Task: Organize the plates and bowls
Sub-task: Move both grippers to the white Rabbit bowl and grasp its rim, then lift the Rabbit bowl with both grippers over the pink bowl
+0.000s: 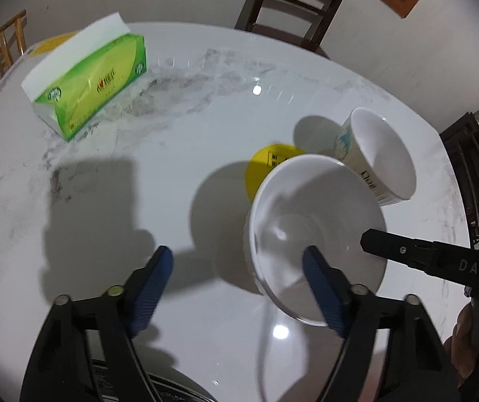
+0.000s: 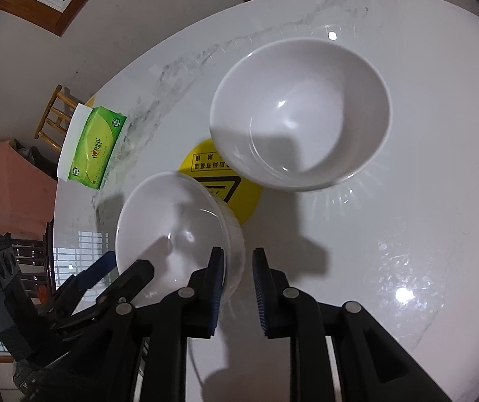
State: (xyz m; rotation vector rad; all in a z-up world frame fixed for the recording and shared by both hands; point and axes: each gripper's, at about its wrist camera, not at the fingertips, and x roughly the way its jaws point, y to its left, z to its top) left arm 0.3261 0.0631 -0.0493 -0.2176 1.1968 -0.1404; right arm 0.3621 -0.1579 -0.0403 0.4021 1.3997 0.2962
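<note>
Fingers (image 1: 159, 268) of your left gripper (image 1: 237, 264): set moderately wide and pointing steeply down, the left one over bare table, the right one inside the near bowl (image 1: 306, 221), so that bowl's left wall lies between them with no pad pressing on it. Your right gripper (image 2: 238, 268): also pitched steeply down, jaws narrow and straddling the same bowl's opposite rim, one pad against the inner wall, the other just outside it; you cannot tell whether both pads press. Near bowl: white, ribbed on its outer side, empty, close below both grippers and overlapping the edge of a yellow disc (image 2: 221, 181) printed with a warning triangle. Second bowl (image 2: 299, 114): white, deeper, blue print on its outer wall, empty, just beyond the near bowl and covering the disc's far edge; whether the two bowls touch is unclear. Tissue box (image 1: 95, 77): green, one sheet standing up, well apart on the far left of the table (image 2: 407, 201). Table: round, white, grey-veined, glossy. Open room: broad bare surface left of the near bowl and to the right of both bowls. Table edge: chairs (image 1: 293, 3) stand just beyond the far rim.
</note>
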